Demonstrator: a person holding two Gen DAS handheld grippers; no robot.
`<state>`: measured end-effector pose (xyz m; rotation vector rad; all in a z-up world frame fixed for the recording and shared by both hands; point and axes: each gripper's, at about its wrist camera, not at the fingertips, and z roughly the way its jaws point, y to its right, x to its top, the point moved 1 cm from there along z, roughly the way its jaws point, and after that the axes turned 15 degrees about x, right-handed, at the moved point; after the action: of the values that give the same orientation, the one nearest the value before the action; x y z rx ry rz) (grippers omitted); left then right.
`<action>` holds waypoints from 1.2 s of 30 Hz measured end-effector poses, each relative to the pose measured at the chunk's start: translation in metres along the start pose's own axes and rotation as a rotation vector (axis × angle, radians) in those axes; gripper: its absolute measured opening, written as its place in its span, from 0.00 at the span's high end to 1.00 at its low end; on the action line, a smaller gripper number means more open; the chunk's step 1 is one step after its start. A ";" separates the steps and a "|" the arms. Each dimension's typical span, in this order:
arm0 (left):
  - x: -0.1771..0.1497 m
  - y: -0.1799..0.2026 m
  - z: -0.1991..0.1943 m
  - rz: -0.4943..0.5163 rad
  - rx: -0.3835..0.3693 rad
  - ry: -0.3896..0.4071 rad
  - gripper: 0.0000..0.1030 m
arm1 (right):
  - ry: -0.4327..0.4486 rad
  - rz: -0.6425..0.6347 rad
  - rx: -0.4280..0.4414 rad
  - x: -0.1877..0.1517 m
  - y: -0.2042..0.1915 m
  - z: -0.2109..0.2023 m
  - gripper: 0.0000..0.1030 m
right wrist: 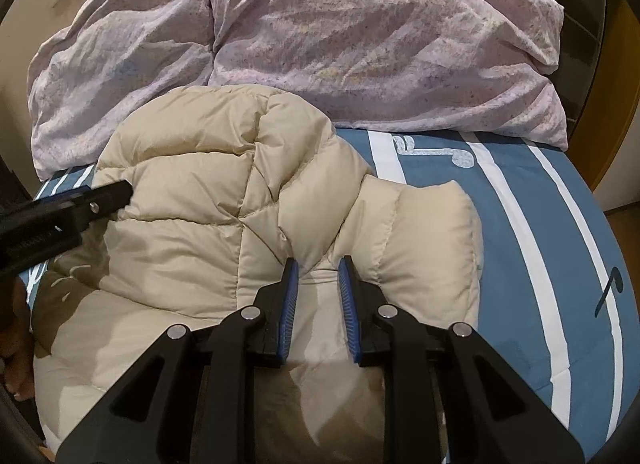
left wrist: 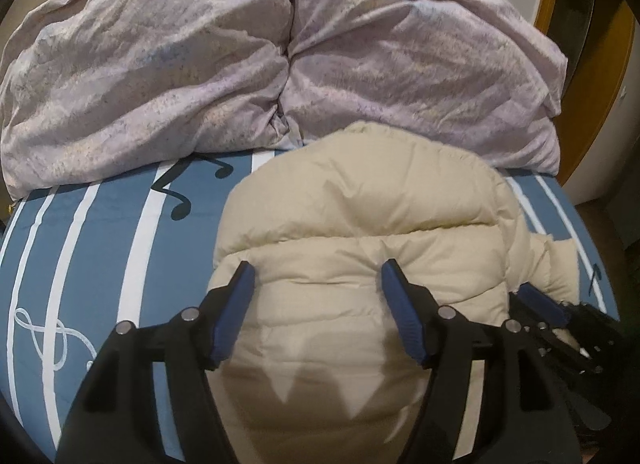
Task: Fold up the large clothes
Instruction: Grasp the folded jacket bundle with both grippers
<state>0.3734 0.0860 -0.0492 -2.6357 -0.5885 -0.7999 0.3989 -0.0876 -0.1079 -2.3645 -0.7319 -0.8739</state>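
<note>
A cream puffer jacket (left wrist: 360, 224) lies bunched on the blue striped bed sheet (left wrist: 80, 244). My left gripper (left wrist: 316, 276) is open, its jaws wide apart just above the jacket's quilted middle. In the right wrist view the jacket (right wrist: 192, 224) fills the centre, with a folded sleeve or flap (right wrist: 424, 232) to the right. My right gripper (right wrist: 318, 268) is narrowly closed around a fold of jacket fabric between the body and that flap. The left gripper's finger (right wrist: 108, 192) shows at the left edge. The right gripper (left wrist: 556, 316) shows at the lower right of the left wrist view.
A rumpled lilac duvet (left wrist: 240, 44) is heaped across the far side of the bed, touching the jacket's top edge; it also shows in the right wrist view (right wrist: 360, 44). A wooden frame and wall (left wrist: 580, 64) stand at the right. Bare sheet (right wrist: 540, 244) lies right of the jacket.
</note>
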 end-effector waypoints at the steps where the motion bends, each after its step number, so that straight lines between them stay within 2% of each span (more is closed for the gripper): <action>1: -0.002 0.001 0.003 0.003 0.005 -0.002 0.31 | -0.003 0.002 0.000 0.001 -0.001 -0.001 0.78; 10: -0.013 -0.002 0.025 -0.016 0.020 -0.008 0.19 | 0.016 0.003 0.016 0.001 0.001 0.007 0.77; 19: -0.018 -0.005 0.033 -0.048 0.031 0.006 0.12 | 0.038 -0.015 0.005 -0.001 -0.001 0.009 0.77; 26: -0.019 -0.008 0.038 -0.082 0.032 0.018 0.09 | 0.070 -0.039 -0.012 0.000 -0.003 0.015 0.76; 27: -0.019 -0.009 0.038 -0.084 0.032 0.019 0.08 | 0.048 -0.059 0.000 -0.001 -0.004 0.016 0.76; 36: -0.019 -0.011 0.048 -0.112 0.012 0.013 0.06 | 0.059 -0.066 -0.009 -0.001 -0.005 0.019 0.76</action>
<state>0.3758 0.1099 -0.0961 -2.6041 -0.7401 -0.8418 0.4031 -0.0721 -0.1197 -2.3237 -0.7881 -0.9724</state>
